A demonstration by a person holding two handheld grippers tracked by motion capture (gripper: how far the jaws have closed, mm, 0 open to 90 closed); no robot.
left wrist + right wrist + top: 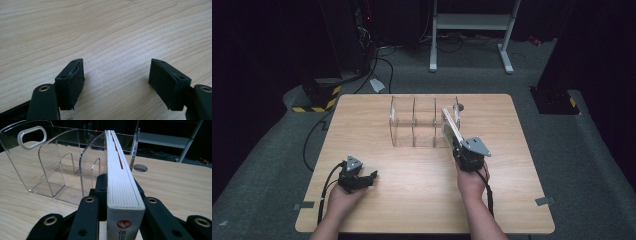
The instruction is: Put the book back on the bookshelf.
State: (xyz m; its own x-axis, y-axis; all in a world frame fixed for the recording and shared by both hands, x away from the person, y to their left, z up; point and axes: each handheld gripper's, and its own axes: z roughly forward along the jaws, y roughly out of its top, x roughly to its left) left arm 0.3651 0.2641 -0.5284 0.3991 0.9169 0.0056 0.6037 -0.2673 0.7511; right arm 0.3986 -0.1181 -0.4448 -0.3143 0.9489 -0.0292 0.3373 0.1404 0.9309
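The right gripper [125, 202] is clamped on a white book [120, 177] at the clear acrylic rack [422, 122]. The left gripper [116, 75] is held spread above the table [100, 30].

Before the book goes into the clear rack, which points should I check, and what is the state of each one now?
1. Right gripper holds the book firmly, jaws on both covers: ok.
2. Book edge lined up with the slot at the near end of the clear rack: cannot tell.
3. That slot free of other things: ok.
4. Left gripper open and resting apart from the rack: ok.
5. Table free between book and rack: ok.
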